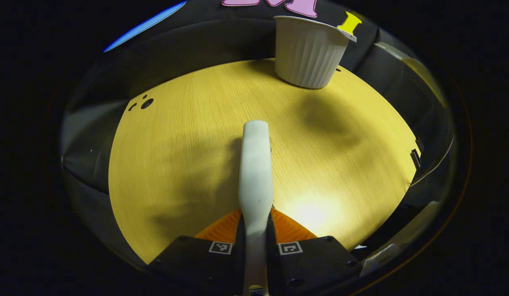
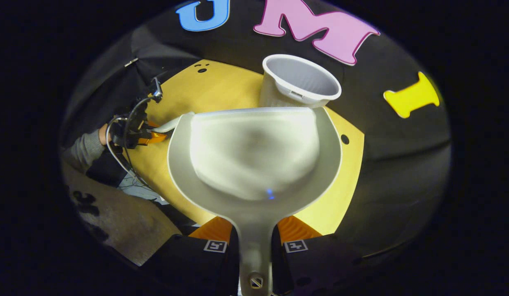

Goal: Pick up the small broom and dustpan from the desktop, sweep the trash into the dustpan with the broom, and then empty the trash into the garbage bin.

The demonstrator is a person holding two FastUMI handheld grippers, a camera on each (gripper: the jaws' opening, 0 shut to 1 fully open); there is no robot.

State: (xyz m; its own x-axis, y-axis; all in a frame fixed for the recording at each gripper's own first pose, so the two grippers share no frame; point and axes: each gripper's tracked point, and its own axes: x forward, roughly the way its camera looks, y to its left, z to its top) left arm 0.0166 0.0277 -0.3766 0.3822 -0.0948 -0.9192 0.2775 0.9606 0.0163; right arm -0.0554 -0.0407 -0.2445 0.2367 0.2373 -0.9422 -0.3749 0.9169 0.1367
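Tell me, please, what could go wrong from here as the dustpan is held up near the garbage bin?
1. The dustpan front edge sits just short of the garbage bin rim, so anything tipped now might land on the desktop rather than inside.
2. The bin looks light and stands near the desktop's far edge; a nudge from the pan could topple it.
3. The right gripper grips only the narrow handle, so the pan might twist when tilted.

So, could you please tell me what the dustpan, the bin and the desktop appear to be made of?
The pale grey scoop-shaped dustpan looks like moulded plastic: smooth, one-piece, with a soft sheen. The white ribbed round garbage bin also seems plastic, its fluted walls thin and matte. The yellow desktop shows fine straight grain, so wood or wood-look laminate; I can't tell which.
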